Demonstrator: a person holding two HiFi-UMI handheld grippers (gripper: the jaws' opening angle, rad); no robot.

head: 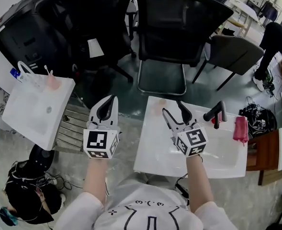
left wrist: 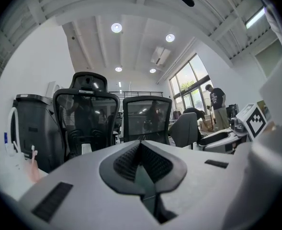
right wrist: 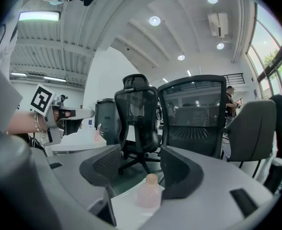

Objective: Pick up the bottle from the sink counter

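Note:
A small pale pink bottle (head: 158,105) with a rounded cap stands upright at the far left corner of the white sink counter (head: 152,157). My right gripper (head: 172,107) hovers over that counter just right of the bottle, jaws wide open and holding nothing. In the right gripper view the bottle (right wrist: 148,191) stands just ahead of and below the gap of the right gripper (right wrist: 140,159), touched by neither pad. My left gripper (head: 108,104) is held over the floor left of the counter, and in its own view the left gripper (left wrist: 141,146) is shut and empty.
A black faucet (head: 216,113) and a pink cloth (head: 240,128) sit at the counter's right end. A second white sink (head: 35,111) with a pink bottle (head: 52,82) stands at the left. Black office chairs (head: 179,28) stand beyond, and a person (head: 275,37) bends at far right.

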